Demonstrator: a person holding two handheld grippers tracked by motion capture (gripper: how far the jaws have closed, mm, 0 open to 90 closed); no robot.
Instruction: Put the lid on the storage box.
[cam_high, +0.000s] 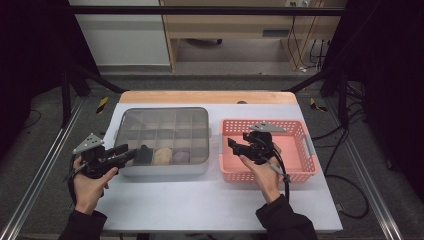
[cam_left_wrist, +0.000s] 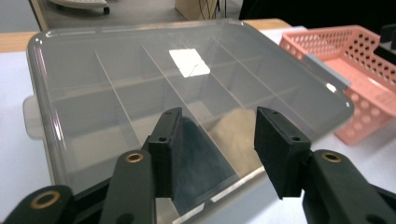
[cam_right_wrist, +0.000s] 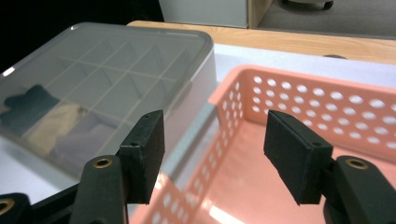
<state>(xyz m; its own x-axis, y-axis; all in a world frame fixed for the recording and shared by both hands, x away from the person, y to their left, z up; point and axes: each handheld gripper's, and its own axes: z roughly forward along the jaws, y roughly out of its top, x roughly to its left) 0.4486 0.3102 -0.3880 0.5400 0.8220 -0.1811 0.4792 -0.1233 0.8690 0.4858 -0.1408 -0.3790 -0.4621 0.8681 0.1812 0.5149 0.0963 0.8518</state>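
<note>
A grey see-through compartment box (cam_high: 165, 172) with its lid on lies at the left of the white table. Its front row holds a dark cloth piece (cam_left_wrist: 198, 154), a beige one (cam_high: 162, 156) and a purple one (cam_high: 181, 156). An empty pink perforated basket (cam_high: 310, 150) stands to its right. My left gripper (cam_high: 134, 152) is at the box's front left corner, jaws open above the lid (cam_left_wrist: 116, 60) with nothing between them. My right gripper (cam_high: 235, 145) hovers over the basket's left side (cam_right_wrist: 327, 98), open and holding nothing.
The white table top (cam_high: 200, 200) has free room in front of the box and basket. A wooden edge (cam_high: 210, 96) runs along the back. Metal frame rails (cam_high: 35, 175) flank both sides, and cables (cam_high: 345, 190) lie on the floor at the right.
</note>
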